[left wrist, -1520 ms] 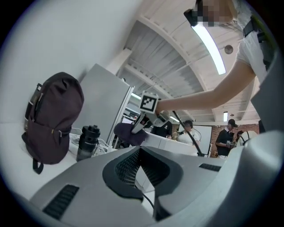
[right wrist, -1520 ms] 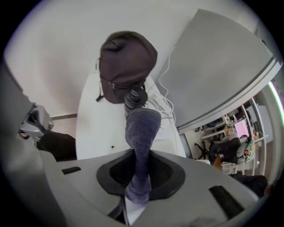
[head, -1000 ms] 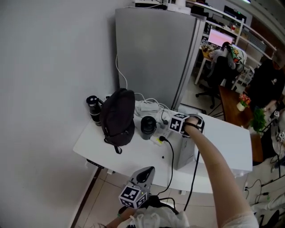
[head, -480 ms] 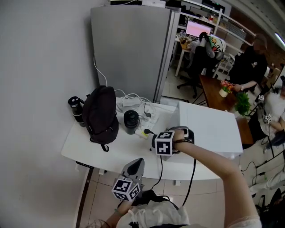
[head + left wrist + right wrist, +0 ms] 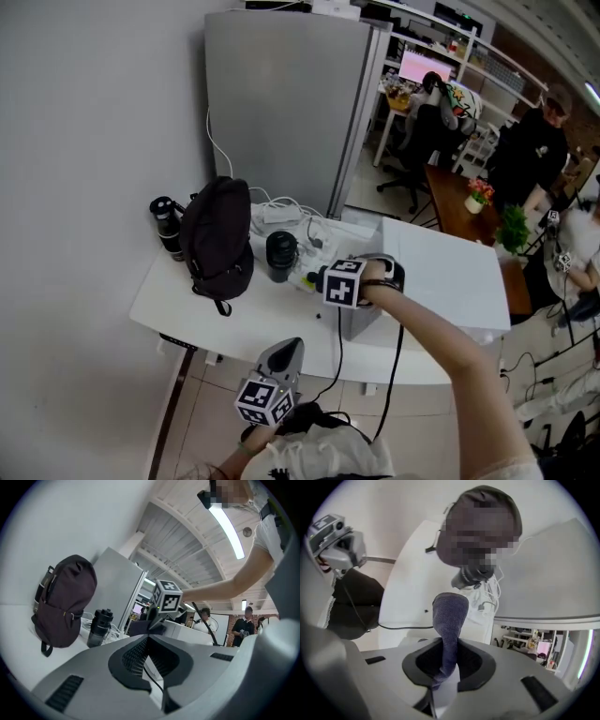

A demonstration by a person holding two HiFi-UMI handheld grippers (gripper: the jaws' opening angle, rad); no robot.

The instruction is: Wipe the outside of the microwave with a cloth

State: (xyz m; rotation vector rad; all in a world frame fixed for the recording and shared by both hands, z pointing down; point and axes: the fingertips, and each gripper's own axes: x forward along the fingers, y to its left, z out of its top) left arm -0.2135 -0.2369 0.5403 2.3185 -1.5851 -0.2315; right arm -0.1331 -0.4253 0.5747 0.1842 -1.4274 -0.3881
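Beside microwave [image 5: 441, 267] corner, right tool [image 5: 319, 279] clamps blue-grey cloth [image 5: 450, 618].

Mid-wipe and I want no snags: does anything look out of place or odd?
Nothing is spilled or damaged. The cloth in the right gripper is twisted into a narrow roll, not spread flat, so probably little of it meets the microwave. A black cable hangs over the table's front edge nearby.

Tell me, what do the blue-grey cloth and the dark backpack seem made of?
The blue-grey cloth: soft knitted or terry-like fabric, matte; fine ribbed texture shows, and it folds over limply. The dark backpack: probably woven synthetic fabric, matte; it slumps and creases softly.
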